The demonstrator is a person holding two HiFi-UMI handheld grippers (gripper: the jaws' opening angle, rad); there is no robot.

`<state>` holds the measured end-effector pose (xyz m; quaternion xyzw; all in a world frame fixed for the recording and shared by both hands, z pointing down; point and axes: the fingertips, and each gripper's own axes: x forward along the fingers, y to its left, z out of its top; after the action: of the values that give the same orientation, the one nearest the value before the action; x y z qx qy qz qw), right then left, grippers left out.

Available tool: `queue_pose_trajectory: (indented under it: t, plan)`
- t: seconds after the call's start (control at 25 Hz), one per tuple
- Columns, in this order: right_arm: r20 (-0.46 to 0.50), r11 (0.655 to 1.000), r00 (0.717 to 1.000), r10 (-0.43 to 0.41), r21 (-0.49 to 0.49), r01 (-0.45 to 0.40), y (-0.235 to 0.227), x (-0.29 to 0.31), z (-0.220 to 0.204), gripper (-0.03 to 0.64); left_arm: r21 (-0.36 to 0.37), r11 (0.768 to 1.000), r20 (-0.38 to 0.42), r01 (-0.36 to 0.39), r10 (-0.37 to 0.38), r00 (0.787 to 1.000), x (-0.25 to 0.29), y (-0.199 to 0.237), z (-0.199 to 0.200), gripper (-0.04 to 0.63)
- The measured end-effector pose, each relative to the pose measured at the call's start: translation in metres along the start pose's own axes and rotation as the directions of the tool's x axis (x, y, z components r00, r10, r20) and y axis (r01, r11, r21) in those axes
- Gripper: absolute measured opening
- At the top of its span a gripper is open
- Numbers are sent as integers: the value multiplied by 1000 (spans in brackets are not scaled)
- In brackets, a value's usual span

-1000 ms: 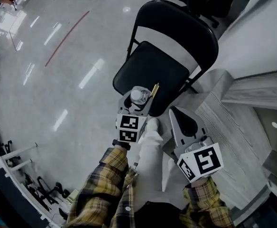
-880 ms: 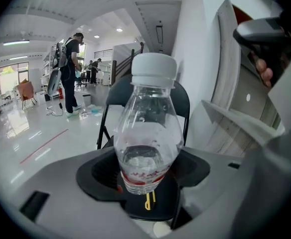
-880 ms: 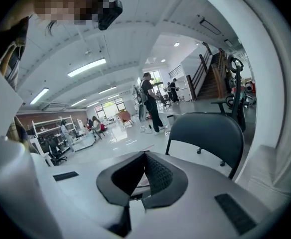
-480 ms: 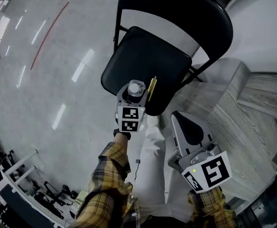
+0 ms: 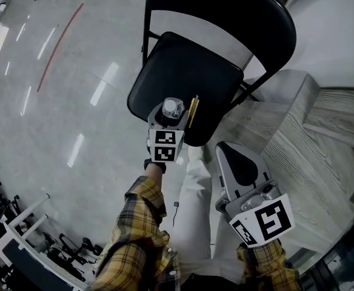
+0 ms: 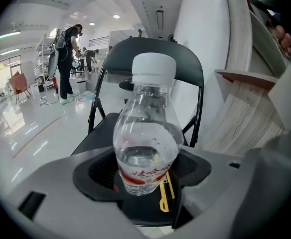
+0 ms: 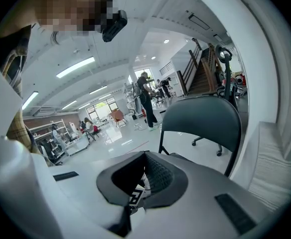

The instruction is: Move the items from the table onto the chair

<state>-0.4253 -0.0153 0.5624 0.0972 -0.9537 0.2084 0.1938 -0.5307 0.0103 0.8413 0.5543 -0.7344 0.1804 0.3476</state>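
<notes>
A black folding chair (image 5: 177, 71) stands ahead of me. My left gripper (image 5: 172, 119) holds a clear water bottle (image 5: 173, 108) with a white cap, upright, over the seat's front edge. In the left gripper view the bottle (image 6: 146, 148) fills the dark pads of the left gripper (image 6: 148, 203). The jaws have just been opening slightly, and the bottle is still between them. I cannot tell whether its base rests on the seat. A slim yellow tool (image 5: 193, 111) lies on the seat beside it. My right gripper (image 5: 237, 162) hangs lower right, shut and empty (image 7: 135, 193).
A pale wood-grain table (image 5: 298, 144) runs along the right, close to the chair's right side. My leg in white trousers (image 5: 192, 193) is below the seat's front edge. Shiny grey floor (image 5: 62, 102) spreads to the left. People stand far off in the room (image 6: 66, 63).
The left gripper has sunk with the bottle toward the seat's front edge, then held still. The right gripper has dropped a little. The chair now sits higher in the head view.
</notes>
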Motion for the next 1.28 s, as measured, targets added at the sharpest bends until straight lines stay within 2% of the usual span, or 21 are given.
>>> queue_pose_trajectory:
  t: [0.24, 0.4, 0.64, 0.76, 0.88, 1.04, 1.16, 1.28]
  plan:
    - [25, 1000, 1000, -8, -3, 8, 3, -20, 13, 17, -35, 999, -74, -10, 8, 997, -12, -5, -17, 369]
    - [57, 1000, 998, -12, -2, 12, 6, -42, 26, 17, -66, 997, -70, -40, 35, 997, -36, -6, -12, 374]
    - [112, 1000, 993, -18, -1, 18, 7, -100, 53, 17, -89, 994, -28, -67, 64, 998, -97, -33, 11, 373]
    - [144, 1000, 989, -18, -13, 20, 9, -144, 75, 17, -90, 994, 27, -60, 63, 998, -144, -66, 42, 373]
    - [184, 999, 983, -22, -43, 30, 8, -197, 98, 17, -58, 998, 119, -37, 43, 992, -190, -113, 91, 373]
    - [238, 994, 970, -50, -83, 72, -2, -281, 116, 17, 27, 999, 266, 34, -40, 963, -247, -205, 160, 371]
    - [278, 987, 956, -97, -98, 128, -14, -350, 118, 17, 102, 988, 353, 118, -147, 924, -284, -290, 199, 358]
    - [326, 974, 931, -164, -98, 206, -29, -419, 115, 17, 177, 967, 421, 183, -243, 874, -314, -375, 226, 236]
